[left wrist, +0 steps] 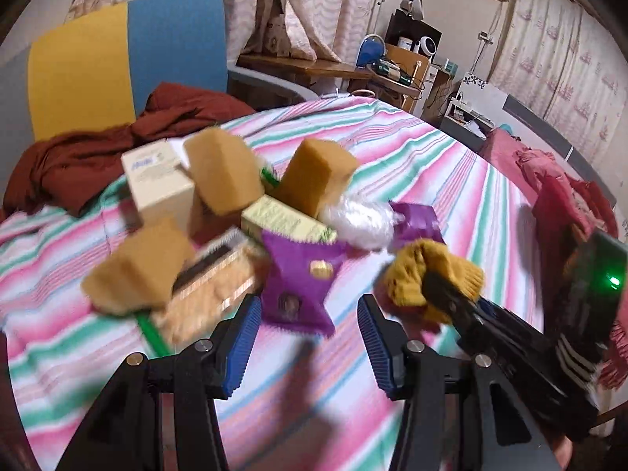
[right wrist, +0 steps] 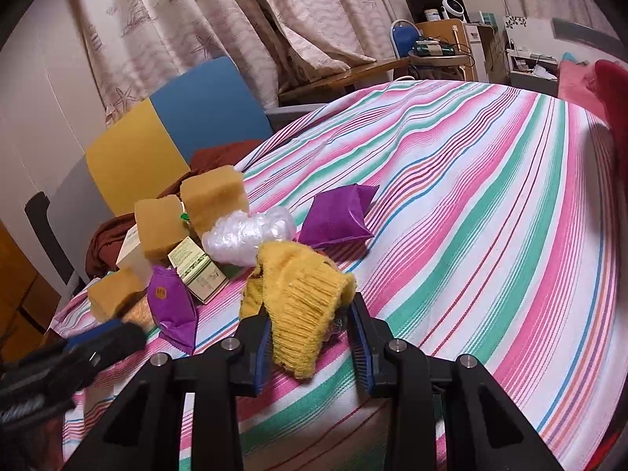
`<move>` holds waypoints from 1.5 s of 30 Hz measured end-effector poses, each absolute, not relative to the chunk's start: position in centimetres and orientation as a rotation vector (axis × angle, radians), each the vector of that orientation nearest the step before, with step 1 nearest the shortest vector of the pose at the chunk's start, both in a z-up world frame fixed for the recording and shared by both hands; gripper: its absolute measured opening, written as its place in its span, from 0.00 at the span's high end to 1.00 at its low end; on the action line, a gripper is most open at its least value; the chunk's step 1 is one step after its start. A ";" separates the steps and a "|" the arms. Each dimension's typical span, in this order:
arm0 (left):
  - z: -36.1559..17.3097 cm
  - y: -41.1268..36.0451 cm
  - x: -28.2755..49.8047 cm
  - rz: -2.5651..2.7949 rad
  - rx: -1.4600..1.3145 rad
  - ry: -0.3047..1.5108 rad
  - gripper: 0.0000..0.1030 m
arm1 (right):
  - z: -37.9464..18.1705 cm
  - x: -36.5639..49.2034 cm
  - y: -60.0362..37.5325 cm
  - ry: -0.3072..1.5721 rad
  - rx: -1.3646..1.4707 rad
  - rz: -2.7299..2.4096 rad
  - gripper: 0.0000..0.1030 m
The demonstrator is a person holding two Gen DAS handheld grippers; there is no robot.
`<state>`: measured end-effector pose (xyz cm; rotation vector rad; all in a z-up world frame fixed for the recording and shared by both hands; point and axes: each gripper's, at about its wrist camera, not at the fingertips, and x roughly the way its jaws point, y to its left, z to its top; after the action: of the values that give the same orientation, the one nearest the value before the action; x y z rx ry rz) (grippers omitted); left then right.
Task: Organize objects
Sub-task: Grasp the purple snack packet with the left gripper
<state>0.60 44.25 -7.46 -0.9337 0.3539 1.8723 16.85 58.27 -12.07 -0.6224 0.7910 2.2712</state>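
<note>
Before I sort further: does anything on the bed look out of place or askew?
Yes. The sponges, boxes and purple packets lie tumbled in a heap at the bed's corner, several tilted against each other. The yellow knit sits crumpled between the right hand-held gripper's fingers.

A mustard-yellow ribbed knit cloth (right wrist: 302, 306) looks fuzzy and matt between ridged blue rubbery pads (right wrist: 359, 337) on matt black plastic fingers fitted with shiny metal bolts. Beside the knit, the purple foil-like snack packet (right wrist: 337, 218) shows a soft sheen, and the crumpled clear plastic bag (right wrist: 247, 235) glistens. Behind that bag stand porous, rough tan sponge blocks (right wrist: 214, 200) and a smooth printed cardboard box (right wrist: 198, 271). Everything rests on striped woven bedsheet cloth (right wrist: 471, 196).
</note>
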 end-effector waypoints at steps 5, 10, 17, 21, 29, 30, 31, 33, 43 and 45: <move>-8.6 46.1 0.0 1.855 -0.906 0.401 0.50 | -12.2 16.9 58.3 0.796 -0.620 2.274 0.66; -9.2 46.3 -0.3 1.856 -0.894 0.375 0.51 | -12.2 16.9 58.3 0.797 -0.618 2.274 0.66; -9.5 45.6 -0.2 1.855 -0.887 0.359 0.62 | -12.2 16.9 58.2 0.789 -0.622 2.271 0.66; -9.5 44.6 0.4 1.864 -0.866 0.366 0.66 | -12.2 17.0 58.2 0.782 -0.623 2.270 0.66; -9.2 42.6 1.6 1.888 -0.824 0.365 0.68 | -12.1 17.0 58.1 0.770 -0.626 2.267 0.66; -9.2 42.4 1.6 1.888 -0.825 0.359 0.68 | -12.1 17.0 58.1 0.766 -0.626 2.266 0.66; -9.1 42.0 1.7 1.892 -0.823 0.348 0.68 | -12.1 17.1 58.0 0.763 -0.626 2.266 0.66; -9.0 41.5 1.8 1.902 -0.822 0.337 0.69 | -12.1 17.1 57.9 0.755 -0.626 2.264 0.66; -9.1 38.3 2.8 1.928 -0.807 0.298 0.69 | -11.5 17.2 57.3 0.694 -0.608 2.257 0.66; -9.2 37.6 2.7 1.936 -0.815 0.286 0.69 | -11.3 17.2 57.0 0.679 -0.607 2.255 0.67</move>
<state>2.72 37.63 -9.17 -0.8150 0.2863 1.9359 17.23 56.96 -11.33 -0.6071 0.6794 2.2555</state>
